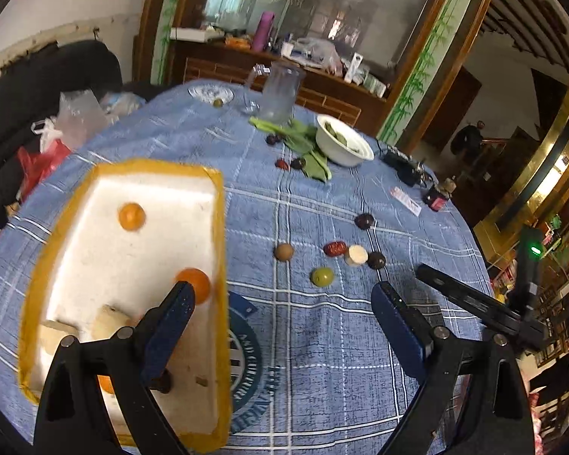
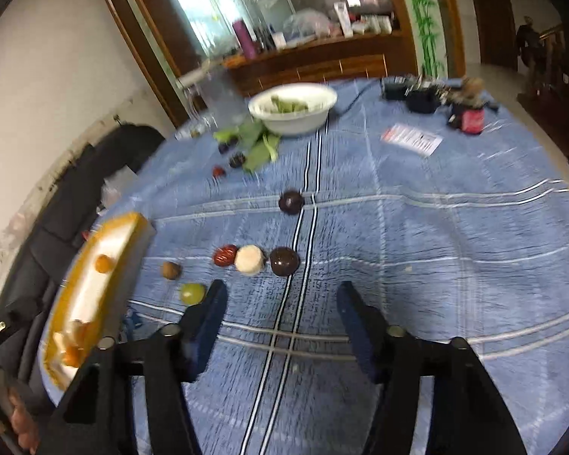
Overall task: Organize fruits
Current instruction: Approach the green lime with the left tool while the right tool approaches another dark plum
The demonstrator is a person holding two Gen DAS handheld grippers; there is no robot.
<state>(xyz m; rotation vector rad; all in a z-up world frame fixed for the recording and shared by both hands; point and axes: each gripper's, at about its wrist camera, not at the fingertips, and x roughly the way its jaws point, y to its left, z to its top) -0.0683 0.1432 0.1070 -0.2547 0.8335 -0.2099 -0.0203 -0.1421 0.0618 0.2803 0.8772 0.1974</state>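
Note:
A white foam tray with a yellow rim (image 1: 218, 227) lies at the left and holds two orange fruits (image 1: 131, 216) and pale pieces (image 1: 110, 320); its rim also shows in the right wrist view (image 2: 123, 223). Loose on the blue cloth are a green fruit (image 1: 321, 276), a brown fruit (image 1: 283, 252), a red date (image 1: 334, 248), a white piece (image 1: 356, 255) and dark fruits (image 1: 376, 260). My left gripper (image 1: 284, 299) is open and empty, one finger over the tray. My right gripper (image 2: 280, 295) is open and empty, just short of the dark fruit (image 2: 284, 261).
A white bowl (image 1: 343, 140) with green leaves, a glass jug (image 1: 280, 91), a small plate (image 1: 208, 93), more dark fruits (image 1: 282, 164), a paper slip (image 2: 411, 138) and a red-labelled bottle (image 2: 470, 117) stand at the far side. The table edge curves off at right.

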